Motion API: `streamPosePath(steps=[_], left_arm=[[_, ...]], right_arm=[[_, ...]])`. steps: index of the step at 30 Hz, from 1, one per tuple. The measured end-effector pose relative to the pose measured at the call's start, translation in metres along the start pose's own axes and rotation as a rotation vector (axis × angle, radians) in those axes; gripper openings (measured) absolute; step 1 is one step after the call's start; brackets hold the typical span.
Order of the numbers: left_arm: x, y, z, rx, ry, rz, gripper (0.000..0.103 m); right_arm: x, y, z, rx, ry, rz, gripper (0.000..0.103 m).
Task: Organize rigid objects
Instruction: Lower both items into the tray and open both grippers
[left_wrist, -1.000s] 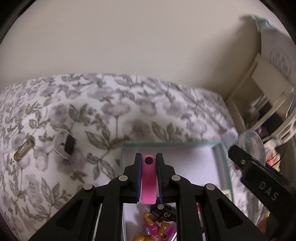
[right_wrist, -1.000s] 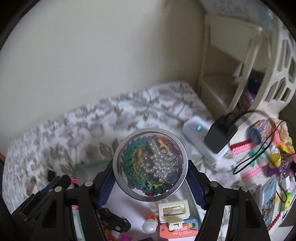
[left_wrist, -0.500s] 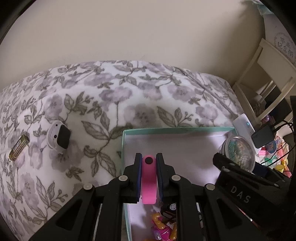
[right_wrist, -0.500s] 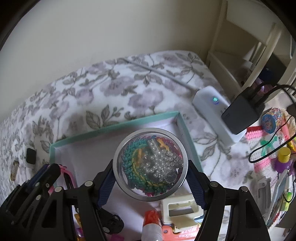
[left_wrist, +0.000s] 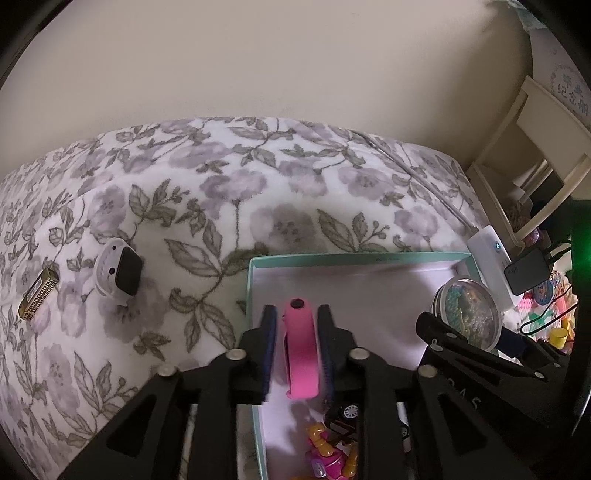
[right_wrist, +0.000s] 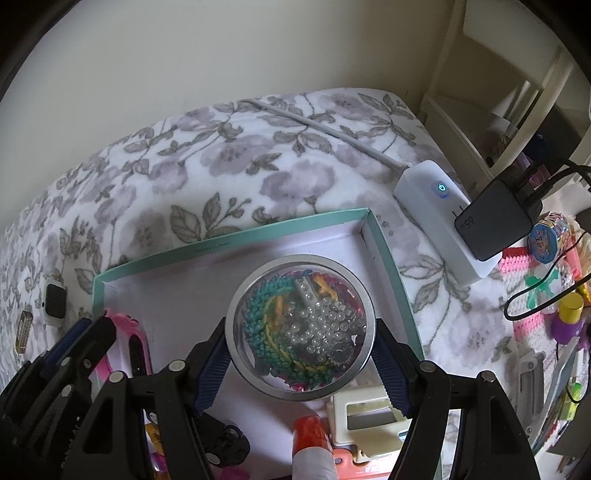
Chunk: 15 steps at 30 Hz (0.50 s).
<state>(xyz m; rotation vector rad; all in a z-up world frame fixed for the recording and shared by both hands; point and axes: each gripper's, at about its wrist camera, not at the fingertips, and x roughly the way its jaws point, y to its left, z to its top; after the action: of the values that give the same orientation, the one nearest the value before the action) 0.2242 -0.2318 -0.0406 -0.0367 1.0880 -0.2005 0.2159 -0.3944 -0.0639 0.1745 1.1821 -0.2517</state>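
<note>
A teal-rimmed box (left_wrist: 252, 288) (right_wrist: 388, 254) with a white floor lies on the flowered bedspread. My left gripper (left_wrist: 295, 332) is over its left edge with the jaws apart around a pink wristband (left_wrist: 301, 354); the band touches only the right finger. The band also shows at the box's left side in the right wrist view (right_wrist: 136, 347). My right gripper (right_wrist: 299, 354) is shut on a round clear tin of beads (right_wrist: 301, 328) (left_wrist: 467, 314), low over the box's right half.
A white smartwatch (left_wrist: 118, 271) and a gold patterned bar (left_wrist: 38, 293) lie on the bedspread to the left. In the box's near end are a toy car (right_wrist: 221, 446), a cream clip (right_wrist: 364, 417) and small toys. A white power strip (right_wrist: 443, 221) with black charger (right_wrist: 493, 221) lies right.
My left jaws have opened and the pink band now leans against the right finger. Both grippers have come lower over the box; the bead tin sits closer to its floor.
</note>
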Motion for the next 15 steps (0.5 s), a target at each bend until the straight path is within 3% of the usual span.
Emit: streamPosePath(steps=[5,9,15], left_arm=[[-0.002,0.001,0.002,-0.009,-0.004,-0.004,0.034],[-0.008,0.003,0.005,-0.021,-0.020,-0.011,0.047],[-0.016,0.010,0.010,-0.047,-0.041,-0.022,0.056]], right_arm=[[-0.002,-0.003,0.000,0.018,-0.003,0.007,0.075],[-0.004,-0.005,0.000,0.026,-0.005,0.012,0.075],[-0.010,-0.007,0.001,0.028,-0.026,0.026,0.078]])
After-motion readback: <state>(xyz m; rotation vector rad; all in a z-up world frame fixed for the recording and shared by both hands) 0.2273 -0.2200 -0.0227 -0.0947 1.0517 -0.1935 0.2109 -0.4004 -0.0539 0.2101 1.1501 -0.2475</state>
